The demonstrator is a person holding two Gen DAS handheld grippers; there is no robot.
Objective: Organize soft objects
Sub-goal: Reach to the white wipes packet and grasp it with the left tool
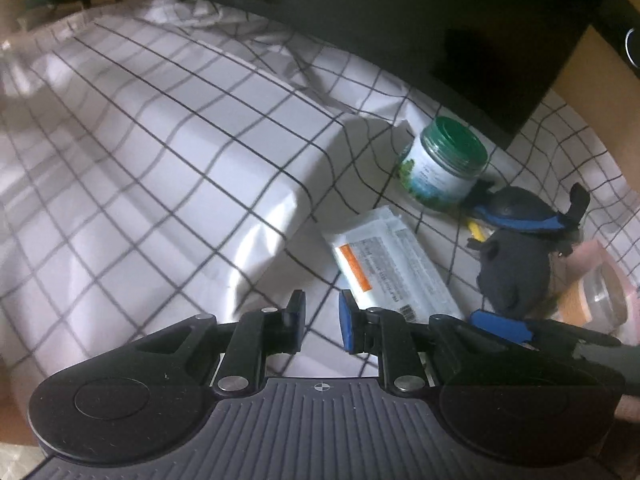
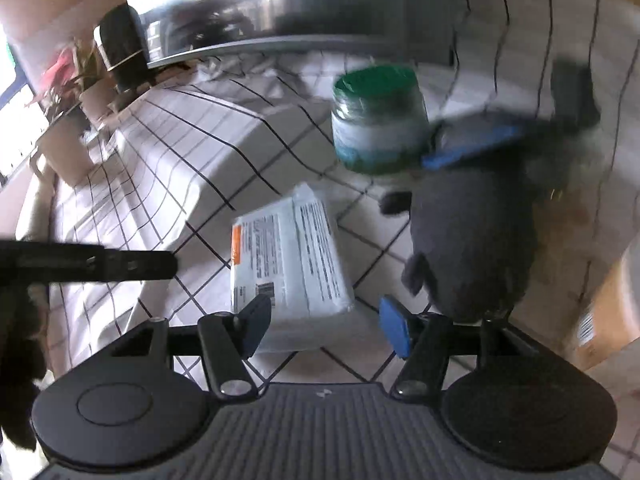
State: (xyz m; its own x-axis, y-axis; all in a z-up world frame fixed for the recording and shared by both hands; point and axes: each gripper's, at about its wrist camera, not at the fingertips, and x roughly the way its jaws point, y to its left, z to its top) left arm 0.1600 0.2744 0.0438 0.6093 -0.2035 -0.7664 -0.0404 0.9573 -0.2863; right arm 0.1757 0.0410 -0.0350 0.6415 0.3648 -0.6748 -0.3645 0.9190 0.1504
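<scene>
A dark grey plush toy (image 1: pixel 516 268) (image 2: pixel 472 240) lies on the checked cloth, right of a white soft packet (image 1: pixel 384 264) (image 2: pixel 288 256) with an orange label. My right gripper (image 2: pixel 324 326) is open. Its black finger overlaps the packet's near corner, and its blue-padded finger (image 1: pixel 500 326) sits by the plush's near end; neither pad presses on anything. My left gripper (image 1: pixel 322 314) hovers over bare cloth just left of the packet, with only a narrow gap between its jaws and nothing in it. It shows side-on as a black bar (image 2: pixel 170 265) in the right wrist view.
A green-lidded jar (image 1: pixel 444 168) (image 2: pixel 378 120) stands behind the packet. A dark, blue-edged item (image 1: pixel 516 212) lies behind the plush. The cloth covers a boxy hump (image 1: pixel 180 152) on the left. A dark screen (image 1: pixel 420 20) is behind, a clear container (image 1: pixel 600 292) and a cardboard box (image 2: pixel 600 320) at right.
</scene>
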